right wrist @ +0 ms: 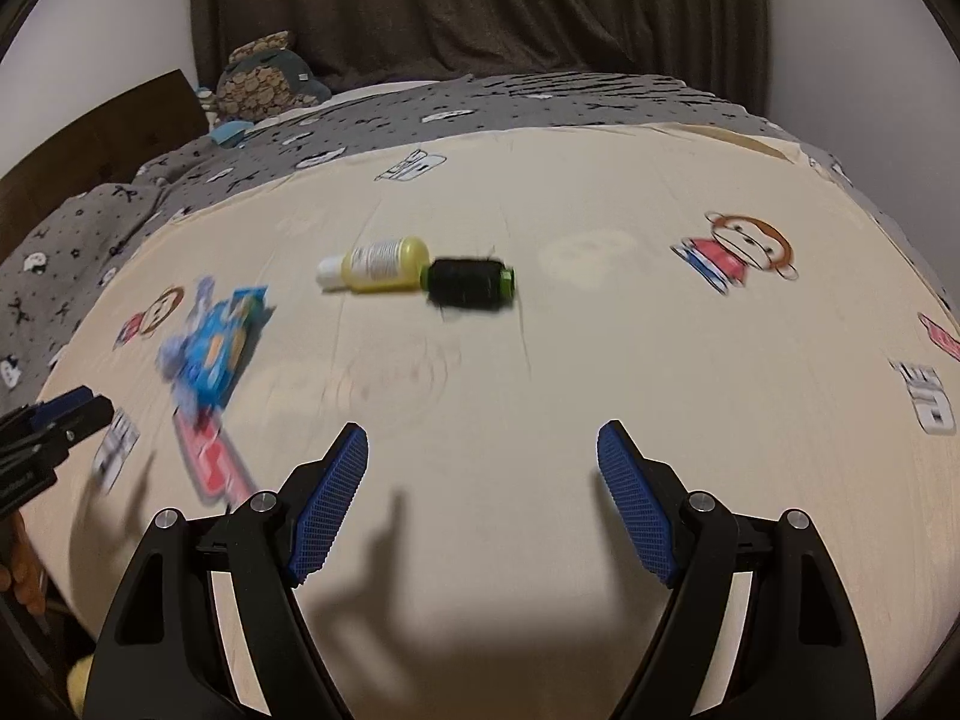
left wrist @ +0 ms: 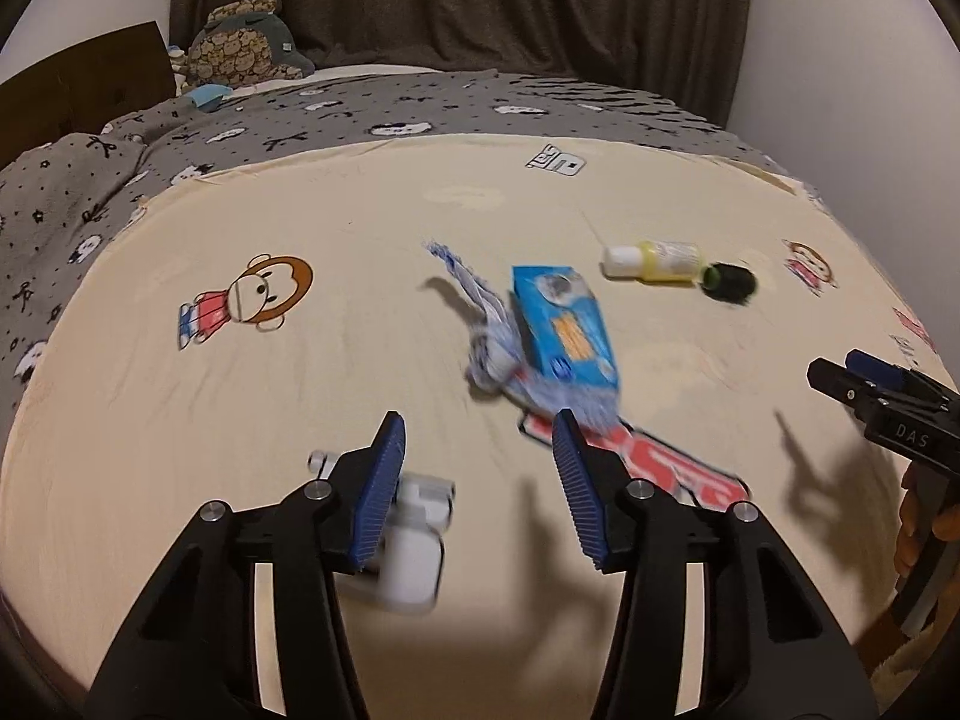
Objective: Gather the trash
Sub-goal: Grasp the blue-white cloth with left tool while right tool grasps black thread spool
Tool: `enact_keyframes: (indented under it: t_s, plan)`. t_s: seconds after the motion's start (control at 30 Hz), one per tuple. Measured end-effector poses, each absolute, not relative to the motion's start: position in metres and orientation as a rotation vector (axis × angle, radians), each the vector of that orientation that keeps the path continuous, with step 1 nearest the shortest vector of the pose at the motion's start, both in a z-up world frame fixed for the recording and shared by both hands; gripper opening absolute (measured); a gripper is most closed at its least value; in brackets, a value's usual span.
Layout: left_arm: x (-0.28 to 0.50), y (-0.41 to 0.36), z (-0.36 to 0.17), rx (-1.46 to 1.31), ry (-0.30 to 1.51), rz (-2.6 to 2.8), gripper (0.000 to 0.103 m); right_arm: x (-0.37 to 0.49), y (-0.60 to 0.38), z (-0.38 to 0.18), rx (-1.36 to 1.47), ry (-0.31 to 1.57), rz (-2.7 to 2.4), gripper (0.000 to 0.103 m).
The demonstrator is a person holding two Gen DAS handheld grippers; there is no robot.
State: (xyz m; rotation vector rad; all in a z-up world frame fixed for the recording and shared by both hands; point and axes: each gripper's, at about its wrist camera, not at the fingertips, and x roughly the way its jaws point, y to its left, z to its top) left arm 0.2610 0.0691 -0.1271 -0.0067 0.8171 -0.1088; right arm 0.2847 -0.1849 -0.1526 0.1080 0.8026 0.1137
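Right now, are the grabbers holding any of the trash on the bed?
No. The left gripper and the right gripper both stand open with nothing between their pads. The blue box and yellow bottle lie on the bed.

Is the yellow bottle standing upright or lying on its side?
Lying on its side: the yellow bottle rests lengthwise on the sheet, white cap pointing left.
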Motion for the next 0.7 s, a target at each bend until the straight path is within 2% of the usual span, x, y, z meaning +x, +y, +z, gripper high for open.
enact_keyframes:
  t_s: [0.27,0.37,0.5,0.6,0.67,0.7]
  plan:
    - [0.309,0.069,-0.144,-0.002,0.854,-0.11,0.044,0.329,-0.177,-0.161,0.155,0.823,0.096,0.08]
    - [0.323,0.068,-0.151,-0.001,0.877,-0.127,0.037,0.346,-0.172,-0.163,0.16,0.832,0.089,0.08]
    - [0.335,0.063,-0.16,0.004,0.903,-0.162,0.022,0.375,-0.166,-0.169,0.164,0.857,0.047,0.08]
    - [0.34,0.058,-0.163,0.031,0.903,-0.166,0.021,0.385,-0.163,-0.173,0.159,0.875,0.032,0.079]
    - [0.342,0.058,-0.162,0.029,0.903,-0.173,0.018,0.389,-0.161,-0.175,0.13,0.882,0.016,0.07]
    - [0.343,0.059,-0.162,0.028,0.903,-0.175,0.018,0.389,-0.16,-0.175,0.12,0.882,0.01,0.058]
